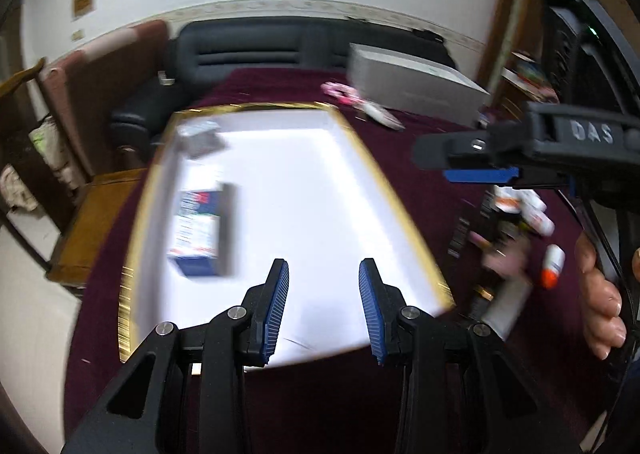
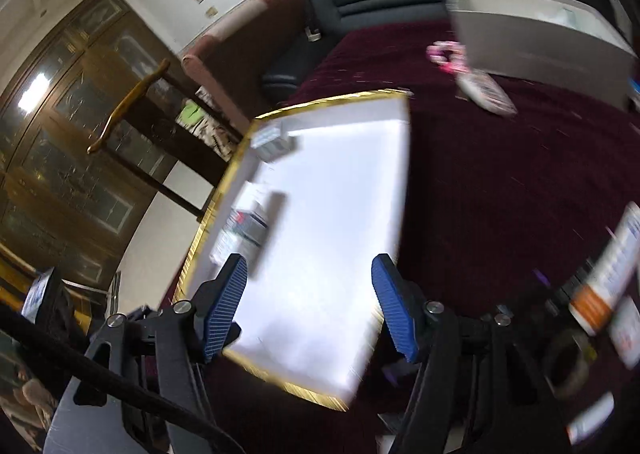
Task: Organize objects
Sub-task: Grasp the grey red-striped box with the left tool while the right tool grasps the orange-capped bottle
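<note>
Tray: your white tray (image 1: 288,189) with gold rim is carrying a blue box (image 1: 198,230) at its left.
Desk: maroon cloth (image 2: 500,181) is covering it.
Tools: your left tool (image 1: 323,304) and right tool (image 2: 310,304) are both gaping wide, empty.

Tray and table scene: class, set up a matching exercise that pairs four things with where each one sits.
Things:
1. blue and white box
2. small grey box
3. pink item
4. orange-capped tube

Places:
A. far corner of the tray
B. tablecloth, right of the tray
C. tray's left side, nearer
D. tablecloth, by the large grey box

Pairs: 1-C, 2-A, 3-D, 4-B
</note>
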